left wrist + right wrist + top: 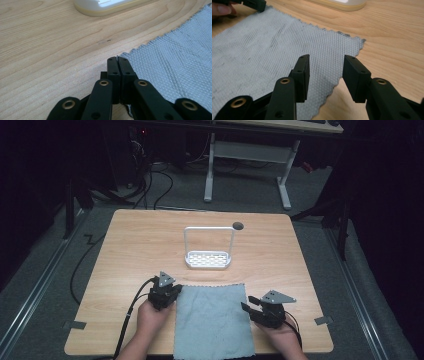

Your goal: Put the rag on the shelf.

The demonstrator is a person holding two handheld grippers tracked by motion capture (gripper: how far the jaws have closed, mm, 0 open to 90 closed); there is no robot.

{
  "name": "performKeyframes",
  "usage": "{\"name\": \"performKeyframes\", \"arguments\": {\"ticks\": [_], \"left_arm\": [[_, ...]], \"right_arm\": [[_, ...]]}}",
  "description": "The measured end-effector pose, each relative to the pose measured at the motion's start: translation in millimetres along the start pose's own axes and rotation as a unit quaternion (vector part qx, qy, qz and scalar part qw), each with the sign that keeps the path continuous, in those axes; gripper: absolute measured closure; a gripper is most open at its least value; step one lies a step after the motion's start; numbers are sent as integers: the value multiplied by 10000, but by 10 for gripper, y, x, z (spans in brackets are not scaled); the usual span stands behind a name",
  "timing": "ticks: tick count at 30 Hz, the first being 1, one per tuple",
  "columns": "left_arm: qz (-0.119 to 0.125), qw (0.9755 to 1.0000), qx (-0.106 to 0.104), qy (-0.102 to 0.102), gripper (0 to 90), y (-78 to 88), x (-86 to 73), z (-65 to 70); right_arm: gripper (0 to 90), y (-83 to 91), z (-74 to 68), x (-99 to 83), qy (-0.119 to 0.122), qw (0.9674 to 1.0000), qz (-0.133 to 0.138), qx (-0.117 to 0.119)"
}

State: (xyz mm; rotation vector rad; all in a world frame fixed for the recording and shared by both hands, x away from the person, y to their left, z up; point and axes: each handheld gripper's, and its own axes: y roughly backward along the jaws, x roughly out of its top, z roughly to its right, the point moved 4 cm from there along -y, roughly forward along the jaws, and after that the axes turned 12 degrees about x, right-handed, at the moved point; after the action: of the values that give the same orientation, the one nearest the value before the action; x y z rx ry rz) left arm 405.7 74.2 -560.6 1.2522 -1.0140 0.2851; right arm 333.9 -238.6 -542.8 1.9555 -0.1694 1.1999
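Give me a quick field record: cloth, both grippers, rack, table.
cloth: grey cloth lies flat at the table's near edge
left gripper: left gripper shut at the cloth's far left corner; whether it pinches the fabric cannot be told
right gripper: right gripper open, jaws astride the cloth's right edge, pads not pressing
rack: white rack with a tall handle, beyond the cloth, apart from it
table: wooden table
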Motion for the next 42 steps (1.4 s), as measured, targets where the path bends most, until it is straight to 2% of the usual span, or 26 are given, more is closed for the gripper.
{"name": "performKeyframes", "arguments": {"ticks": [3,5,8,10,12,14,20,21,23,24,25,27,28,29,32,36,42], "left_arm": [[-10,10000,-46,11,895,-1,0,-8],[-11,10000,-64,25,895,-1,0,-11],[-16,9999,-95,70,895,-3,0,-15],[-15,9999,-93,70,895,-3,0,-15],[-17,9999,-98,76,896,-4,0,-16],[-24,9999,-111,88,896,-3,0,-19],[-24,9999,-107,94,895,-3,-1,-18],[-24,9999,-107,94,896,-3,-1,-18],[-25,9999,-109,94,896,-2,-1,-19],[-25,9999,-109,94,895,-2,-1,-19],[-30,9999,-118,100,896,-2,-2,-20],[-30,9999,-124,96,897,-1,-2,-22],[-30,9999,-124,96,899,-1,-2,-22],[-25,9999,-119,86,900,1,-3,-19],[-22,9999,-123,61,900,5,-6,-15],[31,9999,-119,69,900,22,-7,-19],[260,9992,-165,263,900,82,-1,-53]], "right_arm": [[566,-44,43,123,-100,9999,-11,-127],[563,-86,113,218,-69,9995,-2,-297],[551,-216,243,316,-269,9990,-114,-342],[547,-331,314,328,-420,9981,-239,-390],[545,-409,388,314,-475,9970,-375,-479],[536,-438,425,301,-501,9964,-393,-558],[515,-487,402,275,-352,9970,-364,-579],[565,-504,388,278,-254,9972,-369,-593],[620,-508,374,276,-224,9970,-370,-634],[620,-508,374,276,-224,9970,-370,-634],[684,-504,361,270,-201,9968,-373,-671],[739,-503,347,264,-165,9967,-378,-695],[739,-503,347,264,-165,9967,-378,-695],[807,-503,330,260,-181,9969,-382,-656],[881,-510,315,261,-180,9976,-386,-541],[888,-514,278,263,-156,9984,-358,-406],[888,-445,196,316,5,9992,-57,-402]]}}
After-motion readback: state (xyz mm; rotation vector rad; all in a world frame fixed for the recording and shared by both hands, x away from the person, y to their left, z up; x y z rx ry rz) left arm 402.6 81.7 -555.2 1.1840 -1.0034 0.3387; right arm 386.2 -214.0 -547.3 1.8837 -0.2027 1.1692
